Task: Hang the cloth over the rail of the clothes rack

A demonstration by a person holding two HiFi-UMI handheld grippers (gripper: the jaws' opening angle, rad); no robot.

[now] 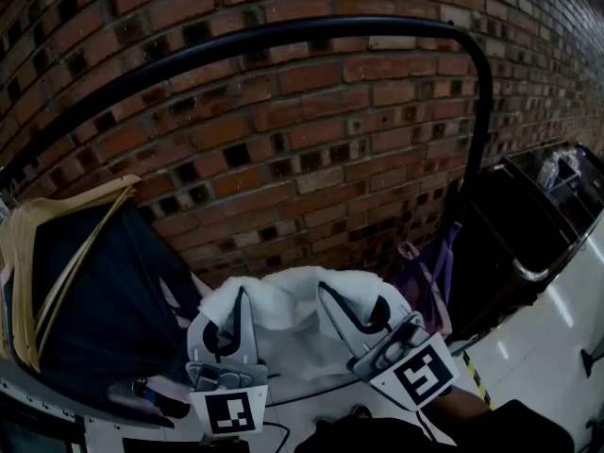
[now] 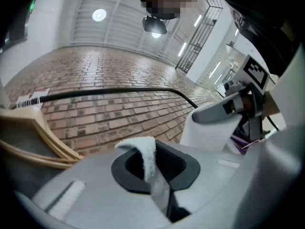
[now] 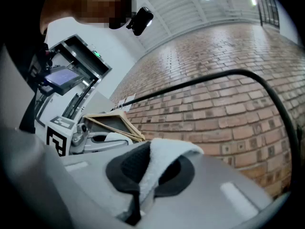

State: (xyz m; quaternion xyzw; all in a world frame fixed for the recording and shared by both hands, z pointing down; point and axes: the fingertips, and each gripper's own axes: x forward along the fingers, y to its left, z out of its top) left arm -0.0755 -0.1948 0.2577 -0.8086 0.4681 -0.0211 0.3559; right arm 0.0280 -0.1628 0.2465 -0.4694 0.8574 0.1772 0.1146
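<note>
The left hand-held gripper (image 1: 226,321) and right hand-held gripper (image 1: 354,308) each clamp narrowly on an edge of the white terry cloth (image 1: 283,300), which is bunched between them. The black curved metal rail (image 1: 311,28) arches above and beyond both, bare; lifting and draping remain.

A black rail (image 1: 283,34) arcs across the brick wall and bends down at the right into a post (image 1: 479,130). At the rail's left end hang wooden hangers (image 1: 21,291), bunched close together, with a dark garment (image 1: 113,300) draped from them. The rest of the rail is bare. Below, at the right, the floor (image 1: 547,328) is white and glossy. A strip of yellow-and-black tape (image 1: 475,371) lies on it, and a black box (image 1: 510,234) stands just beside the post.
</note>
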